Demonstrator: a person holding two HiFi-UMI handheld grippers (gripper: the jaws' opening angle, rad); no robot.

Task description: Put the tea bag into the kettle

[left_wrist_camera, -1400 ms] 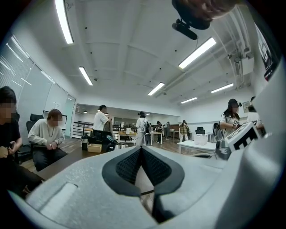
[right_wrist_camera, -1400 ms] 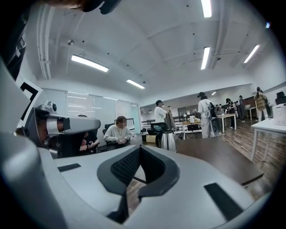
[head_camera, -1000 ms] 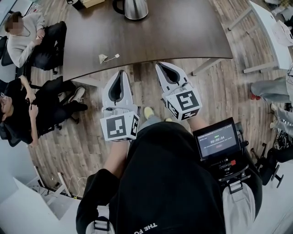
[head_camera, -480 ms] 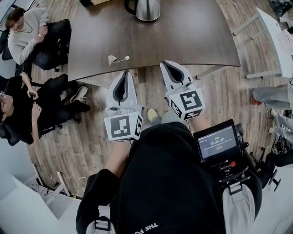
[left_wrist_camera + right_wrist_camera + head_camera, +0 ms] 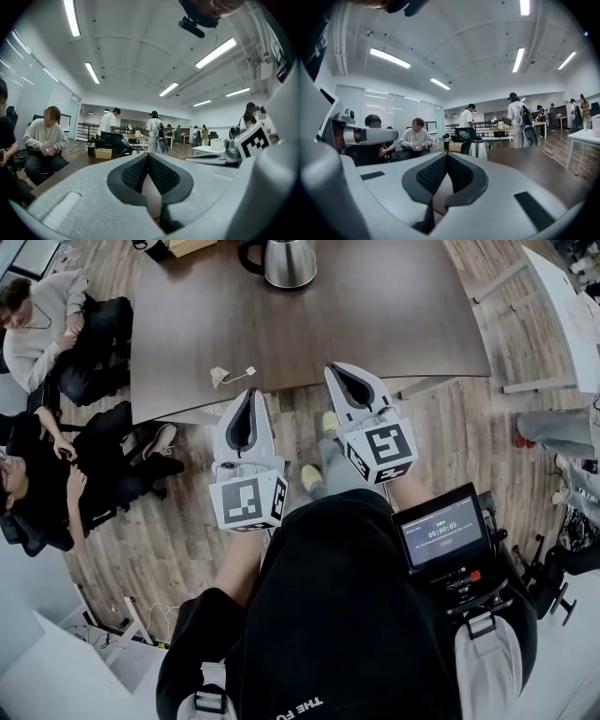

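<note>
A steel kettle (image 5: 281, 261) with a black handle stands at the far side of the dark brown table (image 5: 375, 315). It also shows in the right gripper view as the kettle (image 5: 477, 149), straight ahead past the jaws. The tea bag (image 5: 221, 377) lies flat near the table's front left edge, its string and tag trailing right. My left gripper (image 5: 247, 394) hovers just short of the table edge, right of the tea bag, shut and empty. My right gripper (image 5: 334, 368) reaches over the front edge, also shut with nothing in it. In both gripper views the jaws meet at the tips.
Two seated people (image 5: 56, 324) fill the chairs left of the table. A cardboard box (image 5: 187, 246) and a dark flask sit at the table's far left corner. A white table (image 5: 562, 306) and someone's legs (image 5: 553, 427) are on the right. A screen (image 5: 442, 532) hangs at my waist.
The view has shifted slightly and a foot has stepped toward the table. Both grippers stay shut and held side by side at the front edge. The tea bag has not moved.
</note>
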